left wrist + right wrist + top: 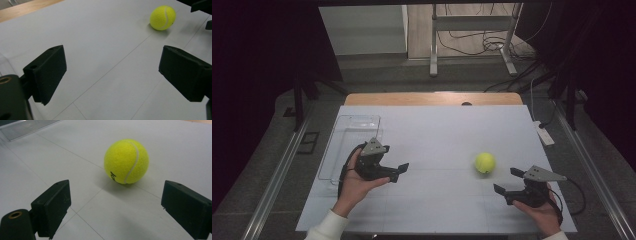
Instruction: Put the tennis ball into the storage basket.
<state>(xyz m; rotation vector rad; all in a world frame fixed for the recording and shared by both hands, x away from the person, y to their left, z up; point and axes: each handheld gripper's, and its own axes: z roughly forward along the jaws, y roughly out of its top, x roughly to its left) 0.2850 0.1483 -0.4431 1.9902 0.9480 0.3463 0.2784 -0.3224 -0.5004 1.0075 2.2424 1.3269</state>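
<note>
**Tennis ball loose between two spread grippers**

White sheeting covers the table [437,135], with a strip of bare wood at its far edge and dark curtains closing in on both sides; beyond it I see a metal stand [472,40] and cables on the floor. From the high view, the tennis ball [485,162] sits on the sheet at about four o'clock from the table's centre, touching nothing but the surface.

I have the right gripper [508,181] low at five o'clock, jaws spread wide and pointing toward eleven o'clock, with the ball just ahead of them. In the right gripper view the ball [126,161] rests near and slightly beyond the gap between the jaws, its white seam and a dark printed mark facing me.

I have the left gripper [399,169] at about eight o'clock, jaws likewise spread and holding nothing, aimed toward three o'clock. In its own view the ball [162,17] lies well apart, up at one o'clock. A clear plastic tray [343,131] sits just behind the left hand [354,182], at nine o'clock.
</note>
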